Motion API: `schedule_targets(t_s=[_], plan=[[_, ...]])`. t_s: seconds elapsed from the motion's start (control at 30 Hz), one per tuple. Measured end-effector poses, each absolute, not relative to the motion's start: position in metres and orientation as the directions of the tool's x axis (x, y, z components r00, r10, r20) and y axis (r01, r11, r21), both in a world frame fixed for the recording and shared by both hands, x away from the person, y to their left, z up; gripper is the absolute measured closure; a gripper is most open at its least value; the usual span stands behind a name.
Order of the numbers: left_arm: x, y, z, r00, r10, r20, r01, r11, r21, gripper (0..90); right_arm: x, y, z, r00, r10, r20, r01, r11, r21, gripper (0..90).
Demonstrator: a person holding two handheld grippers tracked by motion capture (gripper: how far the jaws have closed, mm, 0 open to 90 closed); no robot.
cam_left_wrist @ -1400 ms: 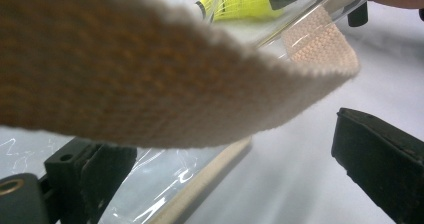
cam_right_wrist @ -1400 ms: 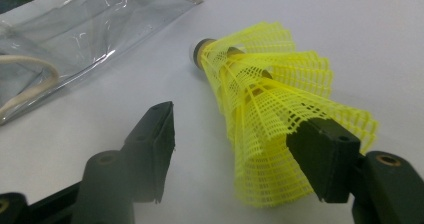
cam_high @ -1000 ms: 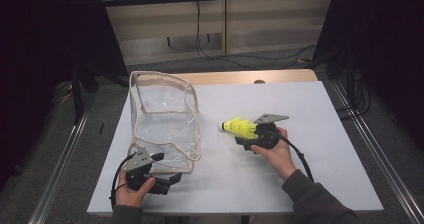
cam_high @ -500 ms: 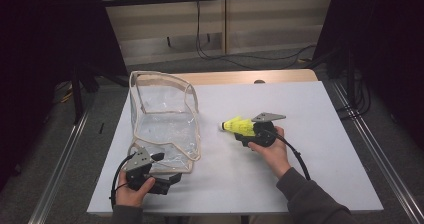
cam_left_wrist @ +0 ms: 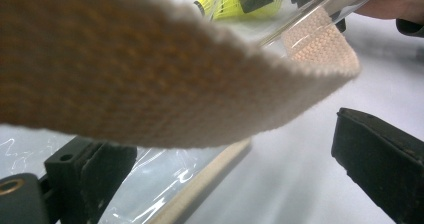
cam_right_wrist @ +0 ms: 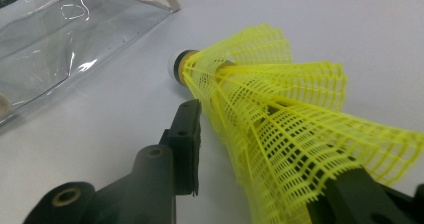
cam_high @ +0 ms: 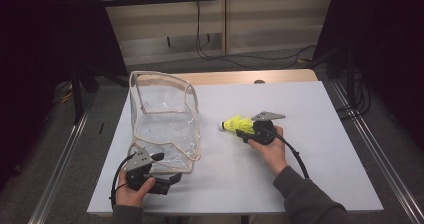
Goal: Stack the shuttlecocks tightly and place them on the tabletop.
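High view: my right hand-held gripper [cam_high: 239, 130] has just been closing on the yellow shuttlecock [cam_high: 235, 124], which lies on the tabletop [cam_high: 310, 134] at three o'clock of the clear bag [cam_high: 162, 121]; my left hand-held gripper [cam_high: 167, 174] waits at the bag's six o'clock rim.

Left gripper view: jaws spread, the rim's webbing [cam_left_wrist: 150, 84] loose between them.

Right gripper view: jaws flank the skirt, seemingly pinching. Bagging remains undone.

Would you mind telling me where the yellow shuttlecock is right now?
In the high view the yellow shuttlecock lies on the white table right of centre, between the jaws of the right tool, with the clear bag to its left.
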State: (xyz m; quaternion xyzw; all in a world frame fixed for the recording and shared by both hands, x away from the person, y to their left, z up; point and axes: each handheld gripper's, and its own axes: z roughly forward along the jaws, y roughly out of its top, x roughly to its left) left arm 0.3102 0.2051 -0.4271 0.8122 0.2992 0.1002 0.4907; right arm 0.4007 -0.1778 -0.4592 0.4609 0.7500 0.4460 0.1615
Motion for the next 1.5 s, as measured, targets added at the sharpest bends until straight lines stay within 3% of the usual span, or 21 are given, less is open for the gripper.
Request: schedule_targets(t_s=[0.47, 1.5], plan=[[0.310, 0.205, -0.427, 0.802, 0.583, -0.132, 0.386, -0.336, 0.859, 4.3, 0.406, -0.174, -0.456, -0.535, 0.834, 0.139, 0.542, 0.212, 0.814, 77.4], [0.311, 0.205, -0.428, 0.803, 0.580, -0.135, 0.387, -0.336, 0.859, 3.8, 0.401, -0.183, -0.437, -0.625, 0.758, 0.185, 0.527, 0.235, 0.817, 79.9]])
